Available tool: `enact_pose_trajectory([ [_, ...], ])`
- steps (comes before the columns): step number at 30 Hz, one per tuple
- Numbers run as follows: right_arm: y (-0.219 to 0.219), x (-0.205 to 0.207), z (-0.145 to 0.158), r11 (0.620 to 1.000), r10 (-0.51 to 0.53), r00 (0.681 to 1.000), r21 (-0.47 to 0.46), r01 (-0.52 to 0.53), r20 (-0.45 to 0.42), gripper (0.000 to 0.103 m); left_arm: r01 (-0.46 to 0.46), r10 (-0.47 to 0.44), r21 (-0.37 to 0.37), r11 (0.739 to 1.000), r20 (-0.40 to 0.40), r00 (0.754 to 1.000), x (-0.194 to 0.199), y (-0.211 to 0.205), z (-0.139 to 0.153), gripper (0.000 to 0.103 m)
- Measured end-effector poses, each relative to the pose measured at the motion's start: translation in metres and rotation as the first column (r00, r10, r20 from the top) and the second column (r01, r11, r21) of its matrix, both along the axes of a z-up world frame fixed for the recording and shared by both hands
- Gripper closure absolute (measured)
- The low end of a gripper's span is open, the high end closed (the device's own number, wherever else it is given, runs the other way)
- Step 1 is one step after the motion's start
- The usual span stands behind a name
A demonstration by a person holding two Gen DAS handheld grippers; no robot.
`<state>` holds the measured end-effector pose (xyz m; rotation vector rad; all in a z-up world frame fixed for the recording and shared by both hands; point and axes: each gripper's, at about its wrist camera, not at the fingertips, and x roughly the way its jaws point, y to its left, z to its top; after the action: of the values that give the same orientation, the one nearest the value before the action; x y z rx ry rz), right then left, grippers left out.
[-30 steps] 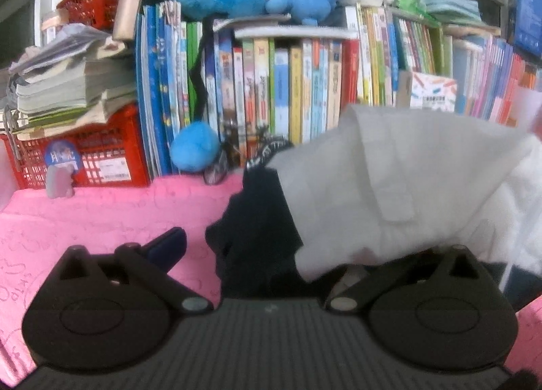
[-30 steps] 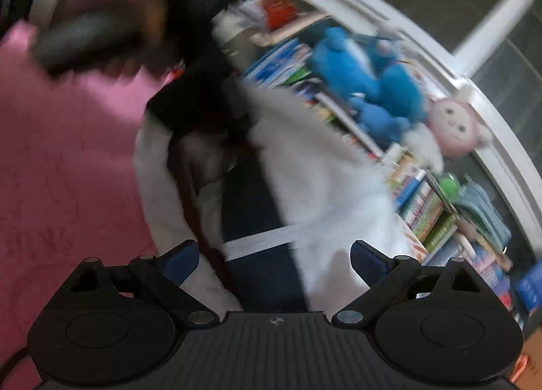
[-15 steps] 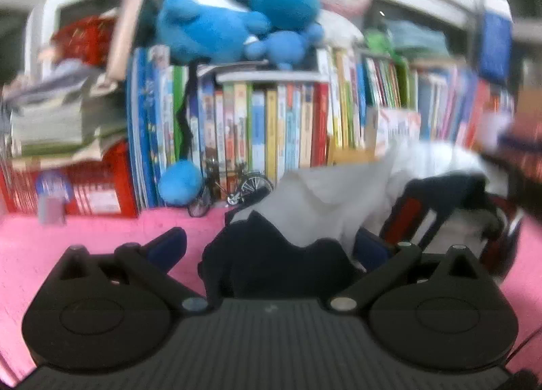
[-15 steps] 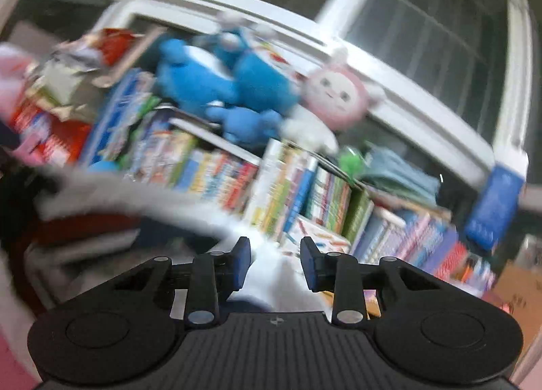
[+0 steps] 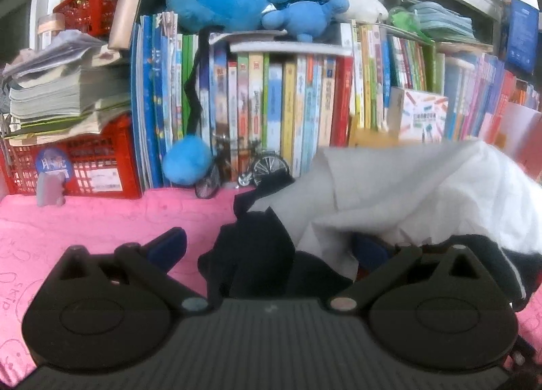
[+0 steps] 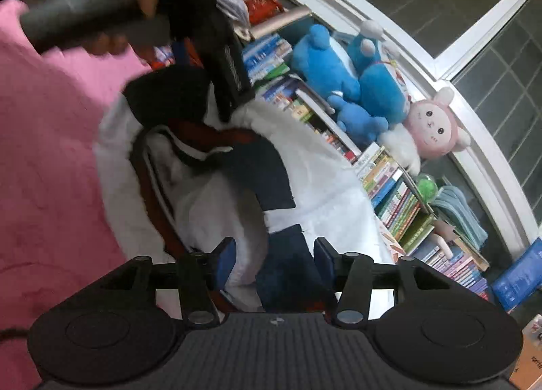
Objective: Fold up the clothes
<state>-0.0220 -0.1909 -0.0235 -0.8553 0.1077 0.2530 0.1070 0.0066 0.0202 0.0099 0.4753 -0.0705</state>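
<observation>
Looking along the left gripper (image 5: 267, 247), the white, navy and red-trimmed fabric garment (image 5: 406, 193) lies heaped on the pink patterned cloth surface (image 5: 84, 214), in front of the row of upright colourful books (image 5: 271, 109). The fingers stand wide apart; a dark navy fold of the garment sits between them and white cloth drapes over the right finger, yet neither pad visibly presses on it. Compared with half a second ago, the view is sharp again and the white heap has spread back across the right side, much as it lay a second ago.

From the right wrist, the right gripper (image 6: 275, 263) has its blue pads (image 6: 226, 261) about half apart, with navy and white cloth of the garment lying between them; the jaws have just been opening after nearly closing. The camera again looks down over the garment, not at the bookshelf. A hand (image 6: 111, 7) holds the other gripper's grey handle at upper left.
</observation>
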Motion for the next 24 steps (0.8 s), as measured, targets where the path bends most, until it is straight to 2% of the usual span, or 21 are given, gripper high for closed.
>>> enact_pose_trajectory([
  [1, 0.003, 0.008, 0.0, 1.0, -0.022, 1.0, 0.02, 0.022, -0.002, 0.056, 0.003, -0.003, 0.012, 1.0, 0.002, 1.0, -0.003, -0.001, 0.001, 0.0],
  [2, 0.004, 0.018, 0.006, 0.997, -0.053, 0.999, 0.058, 0.053, -0.011, 0.066, 0.01, -0.01, 0.022, 1.0, 0.006, 1.0, -0.008, -0.001, 0.001, 0.0],
  [4, 0.0, 0.032, 0.023, 0.981, -0.1, 0.994, 0.163, 0.105, -0.038, 0.076, 0.025, -0.026, 0.039, 0.999, 0.015, 1.0, -0.018, -0.002, 0.001, 0.0],
  [7, -0.008, 0.04, 0.051, 0.946, -0.131, 0.99, 0.293, 0.14, -0.051, 0.078, 0.102, -0.105, 0.078, 0.992, 0.037, 0.994, -0.041, -0.012, -0.002, 0.0],
  [12, -0.022, 0.043, 0.098, 0.886, -0.137, 0.991, 0.446, 0.127, -0.01, 0.083, 0.232, -0.252, 0.179, 0.956, 0.097, 0.963, -0.072, -0.047, -0.003, 0.0],
  [15, -0.034, 0.035, 0.132, 0.833, -0.133, 0.99, 0.545, 0.092, 0.037, 0.085, 0.188, -0.224, 0.236, 0.953, 0.133, 0.965, -0.064, -0.068, -0.001, 0.0],
  [19, -0.052, 0.014, 0.167, 0.768, -0.125, 0.987, 0.639, 0.034, 0.098, 0.085, 0.112, -0.155, 0.216, 0.97, 0.195, 0.969, -0.056, -0.074, 0.009, 0.0],
  [22, -0.062, -0.003, 0.172, 0.76, -0.102, 0.989, 0.65, 0.009, 0.106, 0.085, 0.026, -0.077, 0.199, 0.98, 0.254, 0.964, -0.055, -0.069, 0.021, 0.0],
  [24, -0.067, -0.009, 0.164, 0.776, -0.118, 0.988, 0.63, 0.027, 0.103, 0.085, -0.034, -0.017, 0.164, 0.986, 0.299, 0.954, -0.055, -0.059, 0.034, 0.0],
])
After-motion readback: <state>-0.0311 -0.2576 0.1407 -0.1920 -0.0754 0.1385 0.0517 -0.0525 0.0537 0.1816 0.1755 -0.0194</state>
